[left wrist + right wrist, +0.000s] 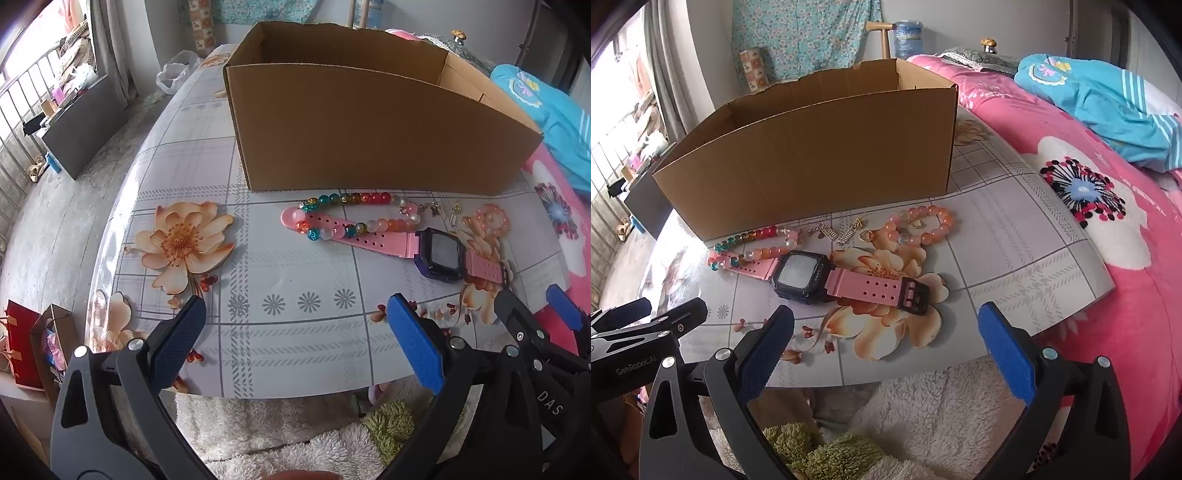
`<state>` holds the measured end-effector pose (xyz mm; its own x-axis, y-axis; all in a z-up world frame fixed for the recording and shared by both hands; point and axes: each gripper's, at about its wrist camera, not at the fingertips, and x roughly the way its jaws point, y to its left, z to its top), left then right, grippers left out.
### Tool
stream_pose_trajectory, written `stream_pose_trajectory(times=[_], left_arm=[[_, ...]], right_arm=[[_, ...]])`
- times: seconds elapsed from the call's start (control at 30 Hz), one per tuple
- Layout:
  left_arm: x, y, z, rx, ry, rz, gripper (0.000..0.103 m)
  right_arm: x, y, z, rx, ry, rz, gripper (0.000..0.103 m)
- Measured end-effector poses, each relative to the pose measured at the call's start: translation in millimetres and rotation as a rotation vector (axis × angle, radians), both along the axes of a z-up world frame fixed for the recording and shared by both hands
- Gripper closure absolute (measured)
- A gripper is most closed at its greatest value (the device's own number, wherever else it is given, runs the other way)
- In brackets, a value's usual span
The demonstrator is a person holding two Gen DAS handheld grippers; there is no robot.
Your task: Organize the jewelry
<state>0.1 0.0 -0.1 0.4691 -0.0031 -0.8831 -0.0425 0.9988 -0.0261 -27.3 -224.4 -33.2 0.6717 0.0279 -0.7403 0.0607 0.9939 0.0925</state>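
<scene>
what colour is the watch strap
Pink, with a dark buckle; the watch strap shows best in the right wrist view.

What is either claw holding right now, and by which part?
Nothing is held. The left claw and right claw both stand open above the near table edge, short of the watch and multicolored bead bracelet, which lie untouched.

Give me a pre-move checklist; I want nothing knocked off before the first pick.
1. Left gripper open, empty: ok.
2. Right gripper open, empty: ok.
3. Box open on top, upright: ok.
4. Box has room inside: cannot tell, its floor is hidden.
5. Watch free to lift: not ok, colourful bead string lies across its strap.
6. Small gold pieces clear of the table edge: ok.
</scene>
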Motion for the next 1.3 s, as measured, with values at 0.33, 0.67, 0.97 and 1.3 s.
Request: stream_pose_trajectory(times=[0.33,0.67,0.97,1.3], left_arm=[[-2,7,-8,-0.006,0.011,0.004,0.008],[2,9,-15,0.002,0.021,0.009,0.008],[2,11,-19,-0.005,0.022,0.009,0.008],[3,14,-17,-0.010,0.019,0.015,0.008]], right_arm=[[-2,-2,1,0.004,-0.007,-0.002,0.006],[1,1,2,-0.005,0.004,0.002,0.006],[2,2,2,-0.013,0.007,0.001,0.006],[4,5,4,-0.020,0.002,0.008,0.006]])
